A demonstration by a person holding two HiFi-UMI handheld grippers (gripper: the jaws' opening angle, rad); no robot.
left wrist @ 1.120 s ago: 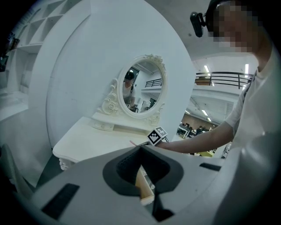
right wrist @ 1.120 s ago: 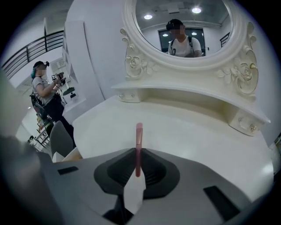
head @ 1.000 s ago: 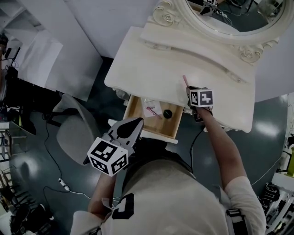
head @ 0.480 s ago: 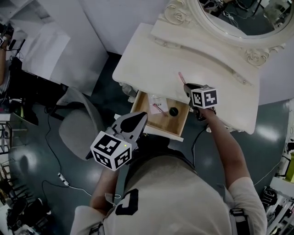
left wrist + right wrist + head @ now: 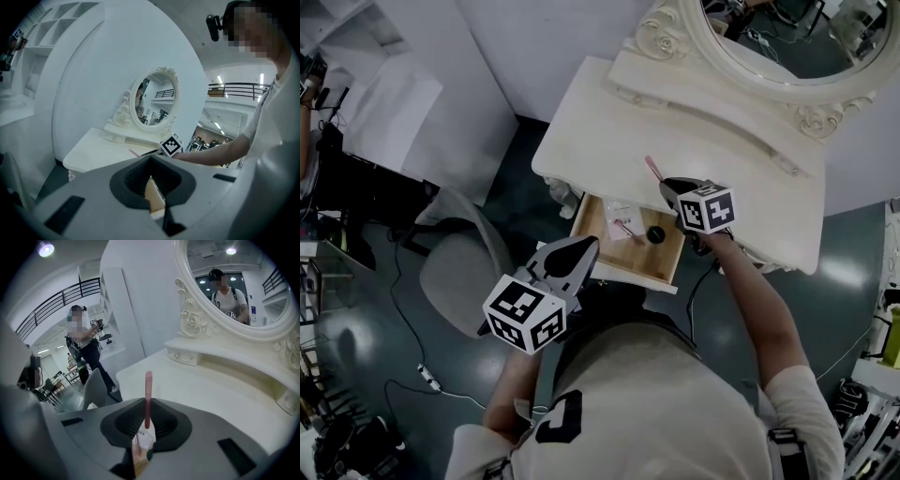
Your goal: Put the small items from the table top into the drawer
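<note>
My right gripper (image 5: 667,186) is shut on a thin pink stick (image 5: 653,169), which it holds above the front edge of the cream dressing table (image 5: 600,122). In the right gripper view the pink stick (image 5: 148,385) stands upright between the pads of the right gripper (image 5: 147,401). Just below, the wooden drawer (image 5: 591,246) is pulled out. It holds a white packet (image 5: 619,214), a pink item (image 5: 626,228) and a small black round thing (image 5: 655,234). My left gripper (image 5: 581,246) hovers before the drawer's front, jaws together with nothing in them; in its own view the left gripper (image 5: 151,159) points at the table.
An oval mirror (image 5: 787,37) in an ornate frame stands at the table's back, above a raised shelf (image 5: 712,108). A grey chair (image 5: 459,267) sits left of the drawer. A white partition (image 5: 384,112) and cables lie on the dark floor at left.
My right gripper has carried the pink stick up off the table top and leftward, closer to over the drawer. The left gripper has hardly shifted.
</note>
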